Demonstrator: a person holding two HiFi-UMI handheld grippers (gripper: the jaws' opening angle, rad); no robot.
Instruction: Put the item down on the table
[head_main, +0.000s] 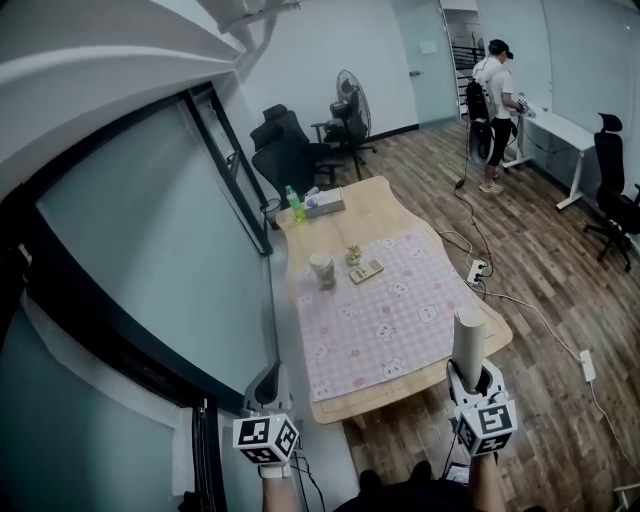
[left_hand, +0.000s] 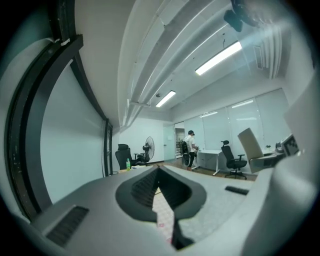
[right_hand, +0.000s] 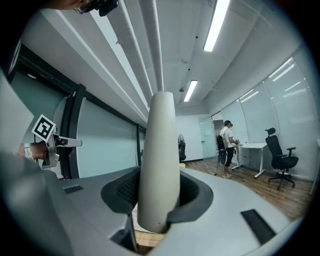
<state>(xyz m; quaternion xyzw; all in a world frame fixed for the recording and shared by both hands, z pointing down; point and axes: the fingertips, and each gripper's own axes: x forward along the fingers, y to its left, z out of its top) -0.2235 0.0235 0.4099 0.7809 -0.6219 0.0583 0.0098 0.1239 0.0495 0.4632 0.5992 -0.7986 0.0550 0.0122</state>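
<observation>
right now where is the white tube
In the head view it is at lower right: the white tube stands upright, clamped in the right gripper, by the near right corner of the table.

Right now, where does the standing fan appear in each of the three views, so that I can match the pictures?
Head view: the standing fan is at top centre, right of the black chairs.
Left gripper view: small, slightly left of centre.
Right gripper view: near centre, just right of the white tube.
Shared landmark: the person at the white desk, right of the fan in every view.
</observation>
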